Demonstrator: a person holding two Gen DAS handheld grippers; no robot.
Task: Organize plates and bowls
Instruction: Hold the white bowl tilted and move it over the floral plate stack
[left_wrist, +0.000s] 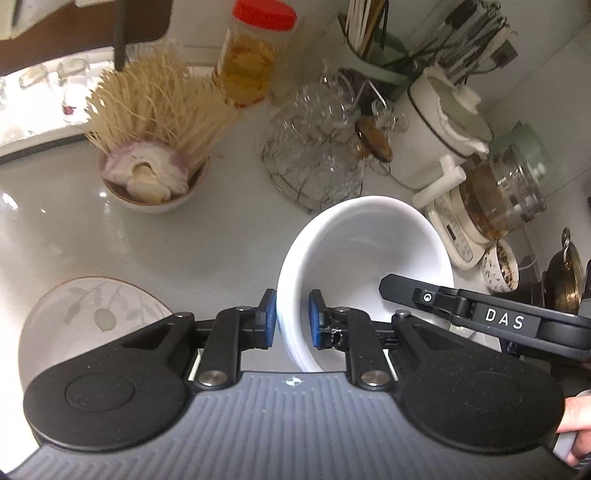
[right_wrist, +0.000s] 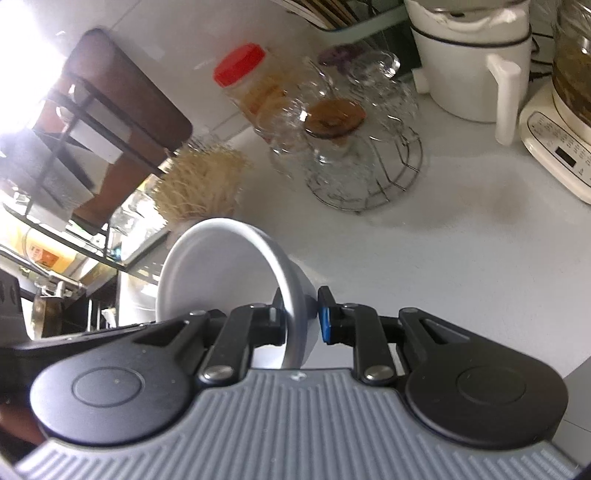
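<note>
My left gripper (left_wrist: 291, 319) is shut on the rim of a plain white bowl (left_wrist: 369, 258), held tilted above the white counter (left_wrist: 184, 240). My right gripper (right_wrist: 301, 314) is shut on the wall of another white bowl (right_wrist: 221, 269), also tilted. The right gripper's black body (left_wrist: 480, 314) shows at the right of the left wrist view, reaching over the left bowl. A leaf-patterned plate (left_wrist: 92, 314) lies on the counter at lower left of the left gripper.
A bowl of noodles and onion (left_wrist: 151, 166), a red-lidded jar (left_wrist: 255, 55), a wire basket of glasses (left_wrist: 317, 147), a white pot (left_wrist: 443, 125), a glass kettle on its base (left_wrist: 495, 199) and a utensil holder (left_wrist: 376, 48) stand at the back.
</note>
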